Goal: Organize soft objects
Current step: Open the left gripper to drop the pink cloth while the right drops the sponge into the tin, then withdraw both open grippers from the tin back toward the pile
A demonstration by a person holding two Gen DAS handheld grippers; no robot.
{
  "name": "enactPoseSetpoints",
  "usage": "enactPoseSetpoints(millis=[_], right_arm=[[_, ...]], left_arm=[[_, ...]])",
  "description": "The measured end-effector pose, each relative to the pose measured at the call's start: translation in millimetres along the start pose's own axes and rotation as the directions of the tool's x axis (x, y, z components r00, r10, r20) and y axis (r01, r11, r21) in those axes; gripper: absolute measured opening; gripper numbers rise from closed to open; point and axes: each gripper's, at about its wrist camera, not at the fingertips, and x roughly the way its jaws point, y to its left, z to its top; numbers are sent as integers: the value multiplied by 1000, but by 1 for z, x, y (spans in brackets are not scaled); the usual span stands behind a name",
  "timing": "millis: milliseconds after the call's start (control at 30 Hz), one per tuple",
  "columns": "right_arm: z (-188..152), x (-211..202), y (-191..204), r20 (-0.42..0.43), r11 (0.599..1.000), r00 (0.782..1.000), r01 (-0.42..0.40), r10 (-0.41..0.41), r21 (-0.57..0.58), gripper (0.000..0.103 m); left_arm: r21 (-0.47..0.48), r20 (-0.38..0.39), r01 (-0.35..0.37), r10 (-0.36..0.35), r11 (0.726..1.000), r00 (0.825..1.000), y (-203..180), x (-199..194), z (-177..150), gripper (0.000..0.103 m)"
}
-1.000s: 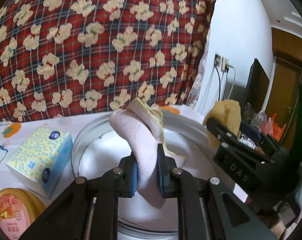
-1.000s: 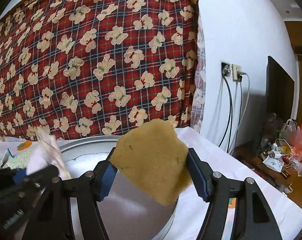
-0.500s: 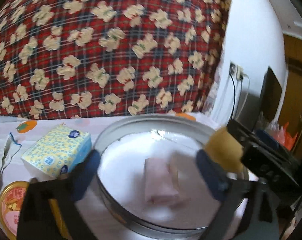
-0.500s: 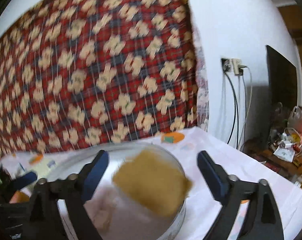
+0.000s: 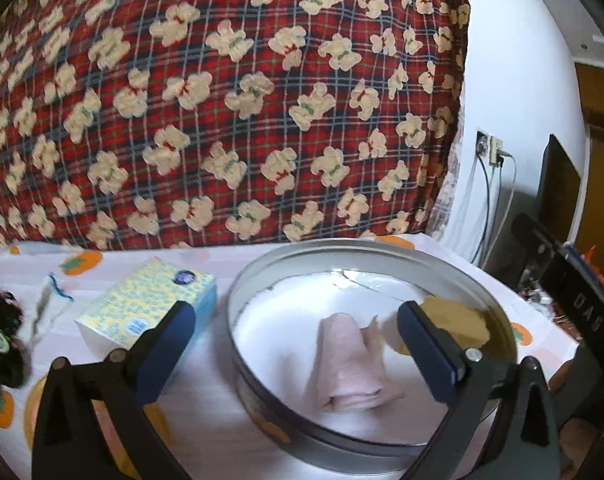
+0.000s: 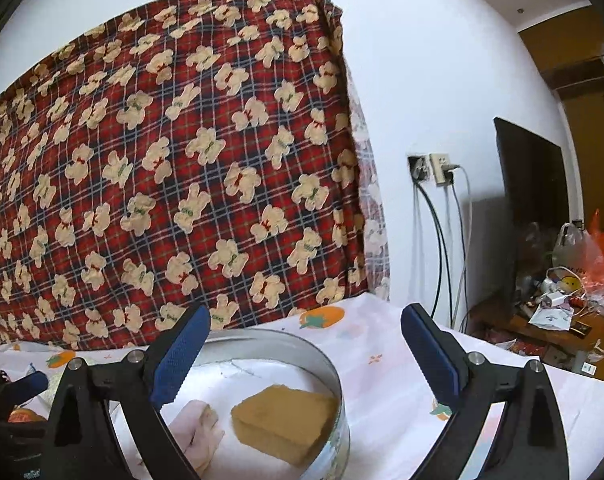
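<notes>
Fruit-print tablecloth, plaid bear blanket behind. We just let go with both: left gripper and right gripper spread wide, empty. Pink cloth and sponge now lie in the round tin, mid-table. More items wait near the left edge.

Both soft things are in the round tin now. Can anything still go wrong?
Maybe a little. The left gripper has just opened, and its fingers sit low over the tin, either side of the pink cloth. Pulling back, one could bump the rim and shove the tin. The sponge lies close to the tin's wall, so a hard nudge might tip it out. The tissue pack sits close beside the tin and could get knocked too.
</notes>
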Motion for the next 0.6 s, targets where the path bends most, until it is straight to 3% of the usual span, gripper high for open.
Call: enactPoseSetpoints(millis=[233, 600], right_arm=[[-1, -3, 1, 7, 1000, 1000, 16, -15, -12, 98], [-3, -13, 3, 37, 999, 998, 54, -53, -5, 98]], left_arm=[[71, 47, -61, 58, 996, 997, -1, -12, -7, 102], [44, 79, -63, 60, 997, 995, 17, -31, -11, 102]])
